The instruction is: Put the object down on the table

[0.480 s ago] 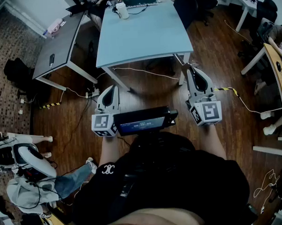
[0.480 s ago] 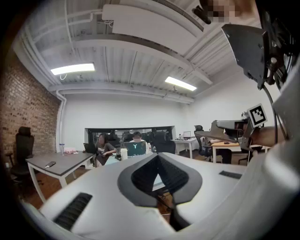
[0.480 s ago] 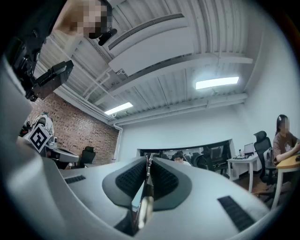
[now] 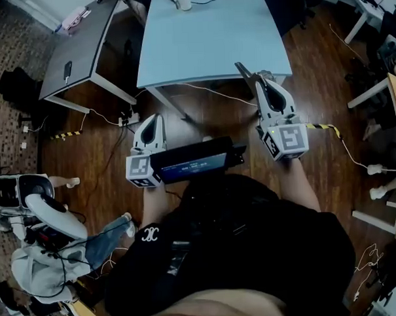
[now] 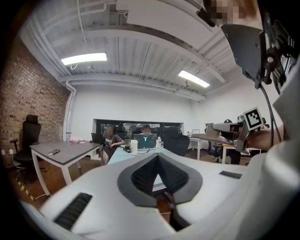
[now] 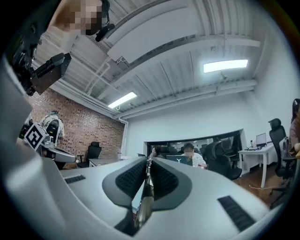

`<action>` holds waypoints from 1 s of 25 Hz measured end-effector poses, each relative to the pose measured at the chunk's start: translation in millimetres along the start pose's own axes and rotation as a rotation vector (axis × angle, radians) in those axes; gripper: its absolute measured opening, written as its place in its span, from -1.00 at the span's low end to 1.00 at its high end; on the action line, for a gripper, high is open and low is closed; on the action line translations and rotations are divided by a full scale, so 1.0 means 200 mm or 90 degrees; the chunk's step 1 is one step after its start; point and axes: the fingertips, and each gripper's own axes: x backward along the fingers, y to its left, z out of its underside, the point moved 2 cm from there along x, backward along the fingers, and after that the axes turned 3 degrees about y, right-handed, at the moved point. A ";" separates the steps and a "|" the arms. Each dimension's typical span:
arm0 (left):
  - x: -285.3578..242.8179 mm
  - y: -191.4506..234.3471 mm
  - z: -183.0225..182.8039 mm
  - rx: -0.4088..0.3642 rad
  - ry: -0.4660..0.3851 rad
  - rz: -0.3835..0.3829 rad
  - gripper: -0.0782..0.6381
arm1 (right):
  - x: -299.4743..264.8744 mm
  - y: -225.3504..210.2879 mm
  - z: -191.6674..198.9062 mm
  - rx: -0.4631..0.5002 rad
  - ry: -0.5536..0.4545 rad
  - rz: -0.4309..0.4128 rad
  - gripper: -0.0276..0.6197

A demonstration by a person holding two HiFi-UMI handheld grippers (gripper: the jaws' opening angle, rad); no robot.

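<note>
One thin, flat strip (image 6: 143, 206), clamped edge-on by the nearly closed right gripper (image 6: 149, 161) at 1 o'clock by the counter's (image 4: 212, 42) near edge, is judged light, stiff and slippery, best pinched across its flat faces; the left gripper (image 5: 157, 157) is closed on nothing.

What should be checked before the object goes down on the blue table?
1. Object held in the right gripper: ok, jaws shut on it.
2. Object over the table: cannot tell; the head view puts it about at the near edge.
3. Near half of the table bare: ok; the cup stands at the far end.
4. Left gripper out of the way: ok; shut, empty, short of the table.
5. Height of the object above the tabletop: cannot tell.
</note>
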 end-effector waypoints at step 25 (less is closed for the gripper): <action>-1.47 0.91 -0.31 -0.015 -0.003 0.131 -0.79 | -1.40 -0.31 0.45 -0.022 0.117 0.111 -0.83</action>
